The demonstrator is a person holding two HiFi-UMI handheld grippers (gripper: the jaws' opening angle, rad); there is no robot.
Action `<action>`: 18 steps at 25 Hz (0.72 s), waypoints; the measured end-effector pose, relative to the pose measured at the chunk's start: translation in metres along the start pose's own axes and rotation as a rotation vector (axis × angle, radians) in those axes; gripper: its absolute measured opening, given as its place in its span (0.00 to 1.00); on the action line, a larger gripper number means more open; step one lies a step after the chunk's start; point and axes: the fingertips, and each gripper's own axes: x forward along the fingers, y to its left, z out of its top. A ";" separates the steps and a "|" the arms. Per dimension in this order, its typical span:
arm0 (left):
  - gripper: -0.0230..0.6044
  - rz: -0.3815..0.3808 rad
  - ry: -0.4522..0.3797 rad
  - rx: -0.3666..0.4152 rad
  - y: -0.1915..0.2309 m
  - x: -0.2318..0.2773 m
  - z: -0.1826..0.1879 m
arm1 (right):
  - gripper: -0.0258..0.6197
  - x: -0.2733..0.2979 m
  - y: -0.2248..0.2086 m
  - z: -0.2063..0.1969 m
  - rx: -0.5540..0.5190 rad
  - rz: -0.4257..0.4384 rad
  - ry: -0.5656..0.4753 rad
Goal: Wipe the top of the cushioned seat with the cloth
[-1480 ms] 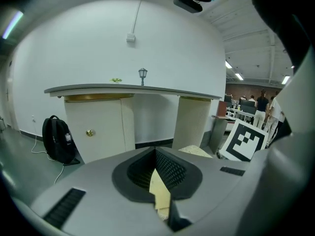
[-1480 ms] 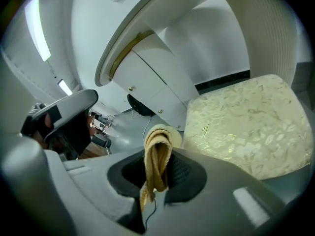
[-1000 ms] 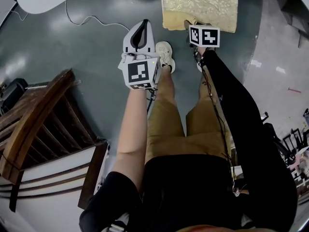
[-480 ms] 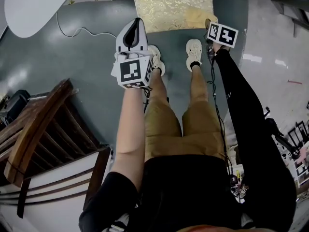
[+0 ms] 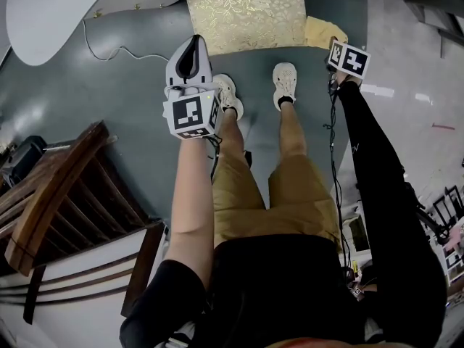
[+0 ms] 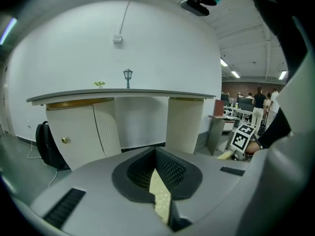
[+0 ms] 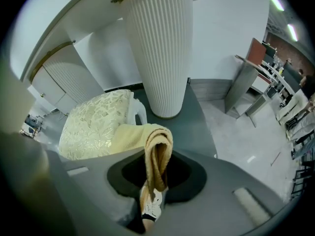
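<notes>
Right gripper view: right gripper (image 7: 155,173) pinches a limp folded yellow cloth (image 7: 158,149) — soft, light, I'd judge, best gripped at its fold — left gripper (image 6: 158,188) jaws together, empty.

Shiny gold-patterned fabric covers the cushioned seat (image 5: 245,13); the cloth (image 7: 156,154) looks soft, matt terry.

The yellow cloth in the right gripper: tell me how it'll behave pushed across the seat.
The cloth looks floppy: it folds over and droops from the shut jaws of the right gripper. Probably light: one pinch holds it. Pushed over the cushioned seat, whose top looks textured, it may bunch rather than glide.
</notes>
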 end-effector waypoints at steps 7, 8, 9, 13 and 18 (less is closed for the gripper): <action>0.04 -0.028 0.014 -0.006 0.017 -0.011 -0.016 | 0.13 -0.031 0.038 0.009 -0.090 0.060 -0.116; 0.04 -0.032 0.012 -0.005 0.022 -0.014 -0.016 | 0.13 -0.037 0.050 0.006 -0.086 0.080 -0.135; 0.04 -0.035 0.009 -0.006 0.029 -0.018 -0.016 | 0.13 -0.043 0.065 0.001 -0.079 0.106 -0.148; 0.04 -0.050 0.009 -0.016 0.055 -0.036 -0.019 | 0.13 -0.062 0.153 -0.024 -0.095 0.239 -0.164; 0.04 -0.082 0.011 -0.012 0.077 -0.056 -0.026 | 0.13 -0.079 0.304 -0.067 -0.189 0.510 -0.110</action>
